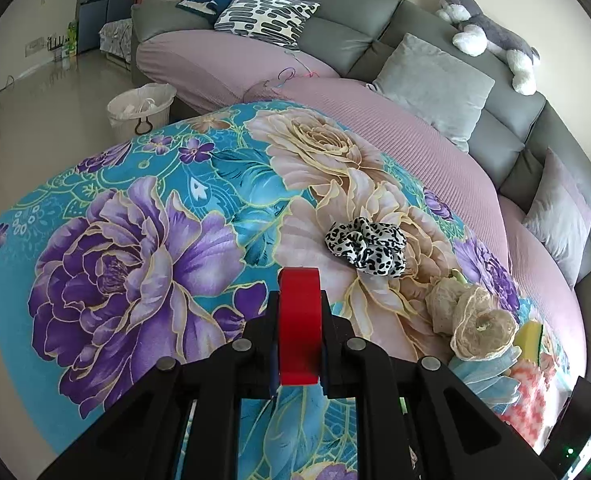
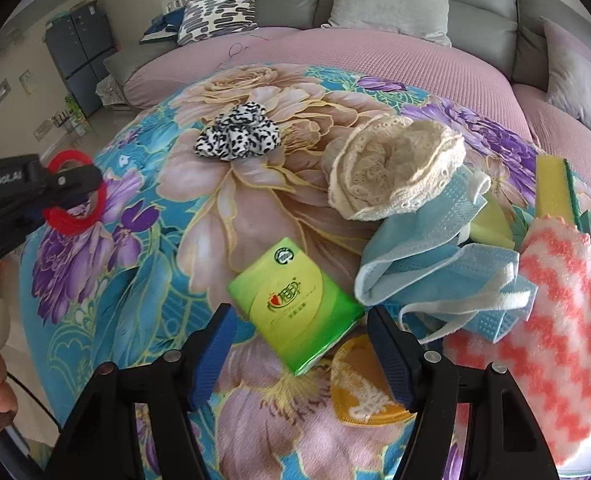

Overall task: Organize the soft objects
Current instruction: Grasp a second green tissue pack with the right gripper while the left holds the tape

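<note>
Left wrist view: left claw (image 1: 298, 334) clenched on a red fuzzy hair tie (image 1: 299, 328) above the floral blanket (image 1: 135, 240). Right claw (image 2: 301, 350) released, jaws either side of a green tissue packet (image 2: 295, 304) lying flat on the blanket beside blue face masks (image 2: 435, 264).

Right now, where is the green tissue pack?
In the right wrist view, the green tissue pack lies on the floral blanket, partly between the open right gripper fingers, left of the blue masks.

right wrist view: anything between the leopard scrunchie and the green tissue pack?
Nothing; only bare floral blanket lies between the leopard scrunchie and the green tissue pack, seen in the right wrist view.
</note>
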The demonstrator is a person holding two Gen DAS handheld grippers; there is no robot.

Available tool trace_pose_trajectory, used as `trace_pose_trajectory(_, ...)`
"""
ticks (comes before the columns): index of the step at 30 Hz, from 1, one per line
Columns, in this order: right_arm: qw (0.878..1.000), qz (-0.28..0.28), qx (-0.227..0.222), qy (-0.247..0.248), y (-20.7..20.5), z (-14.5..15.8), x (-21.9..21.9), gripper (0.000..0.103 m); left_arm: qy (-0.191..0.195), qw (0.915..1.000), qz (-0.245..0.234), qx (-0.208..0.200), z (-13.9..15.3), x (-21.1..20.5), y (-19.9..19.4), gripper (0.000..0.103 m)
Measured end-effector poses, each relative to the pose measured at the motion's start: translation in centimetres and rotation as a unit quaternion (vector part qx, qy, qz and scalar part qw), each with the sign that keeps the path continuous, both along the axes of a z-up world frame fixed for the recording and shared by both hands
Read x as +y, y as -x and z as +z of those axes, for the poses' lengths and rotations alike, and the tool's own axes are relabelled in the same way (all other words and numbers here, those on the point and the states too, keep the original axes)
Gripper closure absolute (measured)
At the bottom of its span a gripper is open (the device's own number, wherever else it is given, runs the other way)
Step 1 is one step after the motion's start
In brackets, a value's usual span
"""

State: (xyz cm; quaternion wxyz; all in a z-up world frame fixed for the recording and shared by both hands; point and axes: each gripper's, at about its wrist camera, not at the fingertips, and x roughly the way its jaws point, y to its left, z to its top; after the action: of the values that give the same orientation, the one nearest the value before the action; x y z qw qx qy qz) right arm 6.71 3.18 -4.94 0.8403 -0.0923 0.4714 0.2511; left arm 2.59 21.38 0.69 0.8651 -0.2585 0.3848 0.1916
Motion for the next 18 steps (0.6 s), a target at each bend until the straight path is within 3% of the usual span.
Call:
trace_pose_trajectory(3, 1.0, 0.01, 0.005, 0.01, 0.0, -0.4, 0.6, 0.032, 0.004, 1.0, 0.001, 0.0, -0.2, 0.2, -0.1, 0.088)
trace_pose_trajectory(6, 0.999, 0.032, 0.009, 0.009, 0.4, -0.5, 1.5, 0.042, 0.008, 1.0, 0.002, 0.001, -0.4, 0.4, -0.1, 0.088)
trace_pose_trajectory(18, 0.999, 0.042, -0.002, 0.026, 0.6, -1.9, 3.6, 0.042, 0.017, 0.9998, 0.003, 0.012, -1.3, 0.6, -0.4, 0.088)
